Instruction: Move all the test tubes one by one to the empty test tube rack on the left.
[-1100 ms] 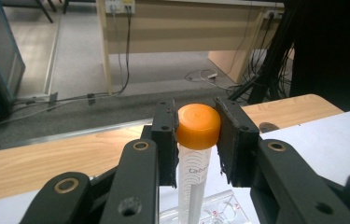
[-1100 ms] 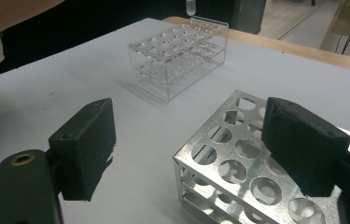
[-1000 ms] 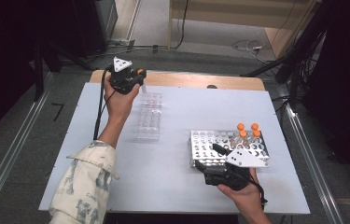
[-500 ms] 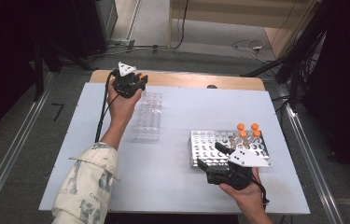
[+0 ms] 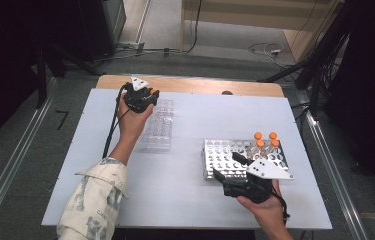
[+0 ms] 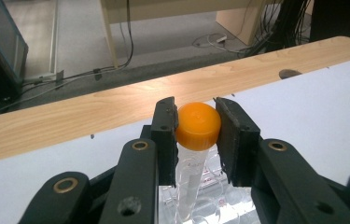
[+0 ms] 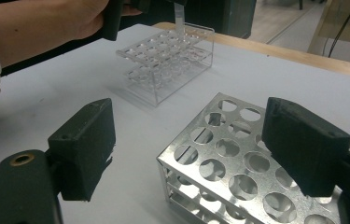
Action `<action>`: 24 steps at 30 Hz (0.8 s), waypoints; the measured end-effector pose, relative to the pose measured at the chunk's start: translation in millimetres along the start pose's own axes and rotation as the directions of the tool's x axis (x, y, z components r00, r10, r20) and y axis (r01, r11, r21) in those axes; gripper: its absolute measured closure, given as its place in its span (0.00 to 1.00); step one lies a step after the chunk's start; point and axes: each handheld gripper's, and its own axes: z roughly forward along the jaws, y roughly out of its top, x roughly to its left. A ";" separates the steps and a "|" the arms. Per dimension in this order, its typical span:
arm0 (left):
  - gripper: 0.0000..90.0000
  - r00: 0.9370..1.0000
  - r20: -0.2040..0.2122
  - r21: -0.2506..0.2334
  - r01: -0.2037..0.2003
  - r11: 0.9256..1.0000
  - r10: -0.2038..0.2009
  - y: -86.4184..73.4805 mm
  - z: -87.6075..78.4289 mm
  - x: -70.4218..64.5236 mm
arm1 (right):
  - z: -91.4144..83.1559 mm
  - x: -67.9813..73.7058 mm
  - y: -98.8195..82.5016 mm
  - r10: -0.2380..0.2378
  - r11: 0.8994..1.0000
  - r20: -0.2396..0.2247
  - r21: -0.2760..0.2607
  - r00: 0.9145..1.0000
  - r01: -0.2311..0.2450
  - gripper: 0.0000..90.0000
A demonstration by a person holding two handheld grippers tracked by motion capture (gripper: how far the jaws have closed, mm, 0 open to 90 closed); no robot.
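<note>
One tube (image 6: 192,158) upright, orange cap up, clamped in left tongs (image 6: 196,126); right tongs (image 7: 200,144) agape

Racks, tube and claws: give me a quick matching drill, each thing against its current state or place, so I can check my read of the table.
Things:
1. left claw
2. right claw
3. clear rack
4. metal rack

States:
A. holds four orange-capped tubes at its far right corner
B. open, jaws either side of a rack corner
C. shut on the orange cap of a tube
D. see-through, on the left half of the table, under the held tube

Pairs: 1-C, 2-B, 3-D, 4-A
</note>
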 end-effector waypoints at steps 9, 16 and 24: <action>0.69 1.000 0.021 0.001 -0.006 1.000 0.006 -2.4 -0.2 -0.5 | -2.2 -1.6 -0.2 0.002 1.000 0.006 -0.003 1.000 -0.002 0.18; 0.49 0.999 0.043 -0.038 0.020 0.999 -0.018 3.3 -12.1 -1.3 | -6.4 -4.7 -0.3 0.007 1.000 0.020 -0.013 1.000 -0.007 0.18; 0.36 0.994 0.087 -0.089 0.070 0.994 -0.063 2.3 -48.5 -5.4 | -9.7 -10.3 -2.2 0.002 1.000 0.055 -0.015 0.999 -0.001 0.18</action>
